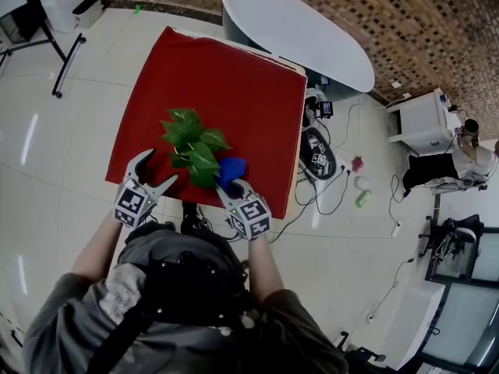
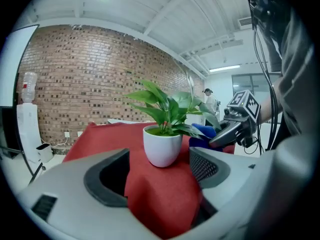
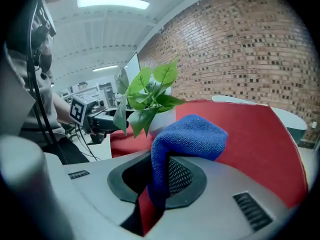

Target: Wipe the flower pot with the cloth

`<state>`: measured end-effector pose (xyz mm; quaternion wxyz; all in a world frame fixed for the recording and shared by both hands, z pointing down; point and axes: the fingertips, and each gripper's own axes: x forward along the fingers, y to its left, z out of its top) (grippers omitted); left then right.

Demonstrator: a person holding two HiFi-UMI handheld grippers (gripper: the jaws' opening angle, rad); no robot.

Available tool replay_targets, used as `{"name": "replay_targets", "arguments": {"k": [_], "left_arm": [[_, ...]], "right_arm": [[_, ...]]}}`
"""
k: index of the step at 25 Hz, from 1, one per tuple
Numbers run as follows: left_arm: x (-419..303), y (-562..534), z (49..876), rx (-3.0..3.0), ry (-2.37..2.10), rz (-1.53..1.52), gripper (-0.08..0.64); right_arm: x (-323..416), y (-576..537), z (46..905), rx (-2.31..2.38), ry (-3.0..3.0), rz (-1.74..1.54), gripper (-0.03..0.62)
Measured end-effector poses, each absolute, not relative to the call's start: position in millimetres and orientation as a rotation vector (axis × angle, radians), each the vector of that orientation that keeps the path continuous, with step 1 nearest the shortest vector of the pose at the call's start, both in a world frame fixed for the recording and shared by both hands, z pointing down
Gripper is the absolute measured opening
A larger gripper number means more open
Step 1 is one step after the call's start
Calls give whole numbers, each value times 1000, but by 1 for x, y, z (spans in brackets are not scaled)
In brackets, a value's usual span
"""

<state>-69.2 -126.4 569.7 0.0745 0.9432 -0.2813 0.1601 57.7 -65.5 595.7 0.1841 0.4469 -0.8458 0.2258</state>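
A white flower pot (image 2: 162, 145) with a green leafy plant (image 1: 193, 145) stands near the front edge of the red table (image 1: 234, 84). In the head view the leaves hide the pot. My right gripper (image 1: 226, 187) is just right of the plant, shut on a folded blue cloth (image 3: 190, 136) that drapes over one jaw. The cloth (image 1: 231, 167) sits close beside the leaves; I cannot tell whether it touches the pot (image 3: 163, 120). My left gripper (image 1: 160, 167) is open on the plant's left with nothing between its jaws, a short way from the pot.
A white oval table (image 1: 296, 29) stands behind the red one. Cables and small items (image 1: 359, 181) lie on the floor to the right. A white cabinet (image 1: 425, 119) and a seated person (image 1: 468, 158) are at far right. A stand's legs (image 1: 66, 53) are at left.
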Motion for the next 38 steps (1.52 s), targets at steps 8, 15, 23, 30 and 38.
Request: {"name": "replay_targets", "arguments": {"k": [8, 15, 23, 30, 38], "left_arm": [[-133, -105, 472, 2843, -1017, 157, 175], [-158, -45, 378, 2962, -1067, -133, 30], [-157, -22, 351, 2972, -1045, -164, 25], [-140, 18, 335, 2987, -1052, -244, 25], [-103, 118, 310, 2982, -1063, -235, 25]], "right_arm": [[96, -35, 525, 1656, -2320, 551, 77], [107, 42, 424, 1916, -2287, 259, 77], [96, 70, 349, 2026, -2303, 51, 77], [99, 97, 326, 2099, -2510, 114, 77], [104, 198, 303, 2003, -2525, 0, 75]]}}
